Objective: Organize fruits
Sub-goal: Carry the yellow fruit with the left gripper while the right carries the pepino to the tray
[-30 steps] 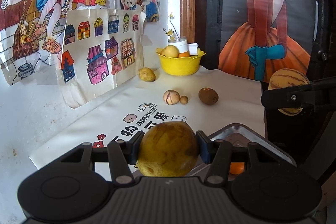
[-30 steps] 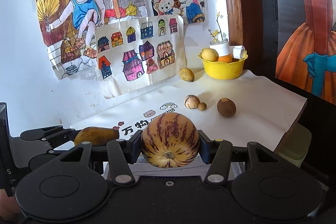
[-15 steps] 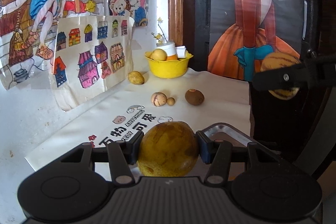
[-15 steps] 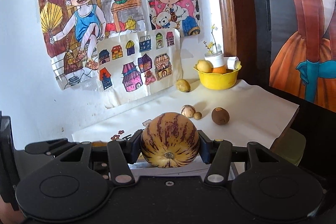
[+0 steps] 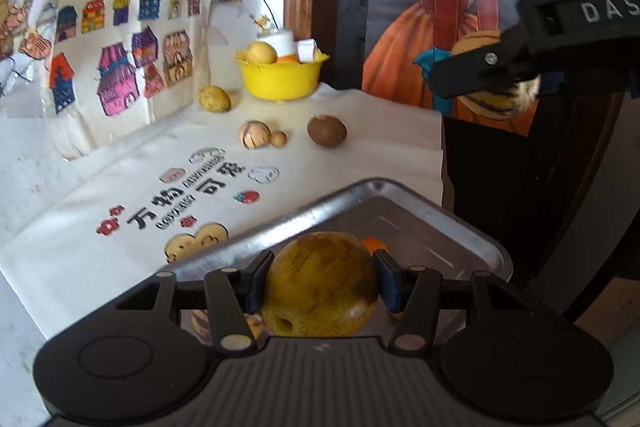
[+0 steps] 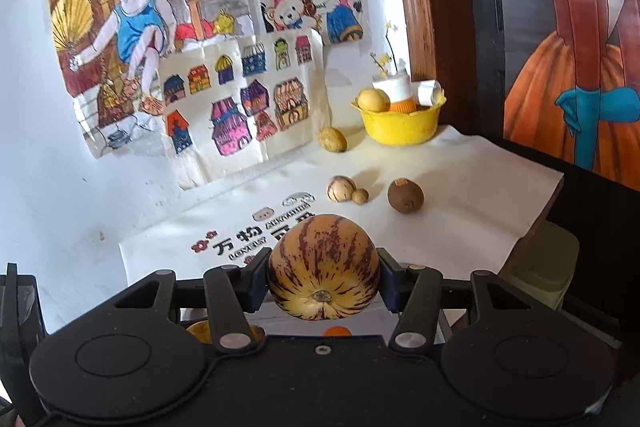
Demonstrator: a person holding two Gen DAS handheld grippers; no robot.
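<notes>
Each gripper is matte black plastic: a ribbed body with two round discs, angled linkage arms pinned by silver rivets, and blue-edged pads. The left gripper point(image 5: 320, 281) matches the right gripper point(image 6: 323, 279), whose side, in the left view, bears white letters "DAS".

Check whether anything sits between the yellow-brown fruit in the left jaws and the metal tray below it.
Nothing visible blocks it. The left gripper holds the yellow-brown fruit over the metal tray. A small orange fruit already lies in the tray just behind it, and something lies under the jaws on the left, so open tray floor remains mainly toward the right.
</notes>
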